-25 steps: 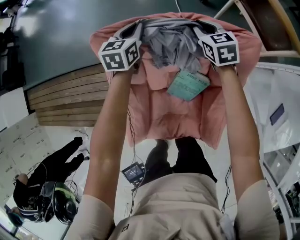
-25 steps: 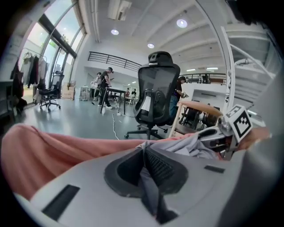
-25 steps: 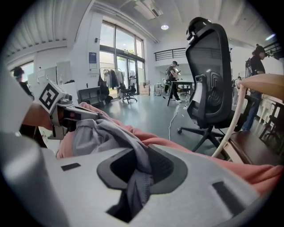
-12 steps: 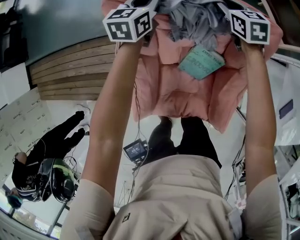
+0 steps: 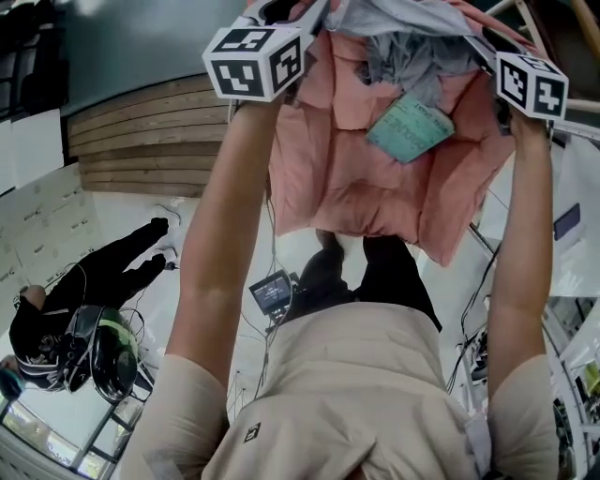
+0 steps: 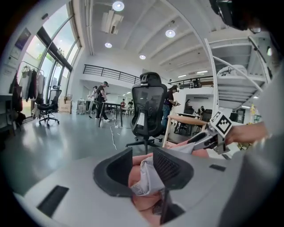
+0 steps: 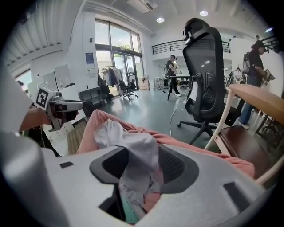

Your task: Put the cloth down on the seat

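Floor: glossy grey floor (image 6: 57, 142)
Chair: black mesh office chair (image 6: 148, 106) on castors
Windows: tall glazed wall (image 6: 53, 75) at left
Light: round ceiling lamps (image 6: 118, 5), lit

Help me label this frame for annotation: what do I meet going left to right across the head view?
Black helmet → left gripper, jaws opening with the pink cloth between them → teal tag on that cloth → right gripper, jaws opening, cloth between them too.
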Tool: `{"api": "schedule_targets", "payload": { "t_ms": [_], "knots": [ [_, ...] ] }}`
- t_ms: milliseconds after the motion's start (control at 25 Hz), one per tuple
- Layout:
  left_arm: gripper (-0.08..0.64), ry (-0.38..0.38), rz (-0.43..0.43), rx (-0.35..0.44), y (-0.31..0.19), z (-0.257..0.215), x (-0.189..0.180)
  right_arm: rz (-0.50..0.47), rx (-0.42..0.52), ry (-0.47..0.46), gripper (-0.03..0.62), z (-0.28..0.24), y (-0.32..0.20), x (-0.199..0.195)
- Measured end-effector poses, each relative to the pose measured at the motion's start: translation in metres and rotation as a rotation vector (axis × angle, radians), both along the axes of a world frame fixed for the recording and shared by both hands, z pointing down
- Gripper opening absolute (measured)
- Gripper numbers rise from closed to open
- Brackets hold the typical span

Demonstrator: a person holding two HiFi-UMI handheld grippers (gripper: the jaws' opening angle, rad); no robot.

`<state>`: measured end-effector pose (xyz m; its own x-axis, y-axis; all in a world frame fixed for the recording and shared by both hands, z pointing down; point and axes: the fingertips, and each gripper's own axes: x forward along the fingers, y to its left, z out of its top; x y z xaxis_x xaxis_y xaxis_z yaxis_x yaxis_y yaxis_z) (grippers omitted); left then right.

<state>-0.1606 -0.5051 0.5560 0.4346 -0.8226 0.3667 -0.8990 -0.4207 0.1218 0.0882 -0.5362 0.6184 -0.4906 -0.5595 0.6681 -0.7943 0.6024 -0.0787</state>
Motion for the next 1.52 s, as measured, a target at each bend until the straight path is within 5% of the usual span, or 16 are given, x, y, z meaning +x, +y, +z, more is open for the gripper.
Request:
{"api": "schedule_targets", "payload": {
  "t_ms": [480,680,840,1120,1520],
  "knots": [
    [0.120,0.031,0.069,0.215,0.094,-0.169,0.027,0.023,0.130,-0.047,0.186,-0.131,0.071,0.008],
    [0.107,-0.005,0.101,0.283,0.142,-0.218,0.035,0.055,0.053,0.044,0.163,-0.132,0.091,0.018],
    [0.103,-0.011,0.096,0.304,0.169,-0.238,0.042,0.068,-0.116,0.084,0.192,-0.096,0.095,0.037],
    [0.103,-0.020,0.078,0.320,0.200,-0.253,0.031,0.113,-0.239,0.057,0.192,-0.076,0.121,0.053],
    [0.101,-0.016,0.079,0.350,0.223,-0.268,0.024,0.114,-0.084,-0.044,0.179,-0.144,0.131,0.034]
  ]
}}
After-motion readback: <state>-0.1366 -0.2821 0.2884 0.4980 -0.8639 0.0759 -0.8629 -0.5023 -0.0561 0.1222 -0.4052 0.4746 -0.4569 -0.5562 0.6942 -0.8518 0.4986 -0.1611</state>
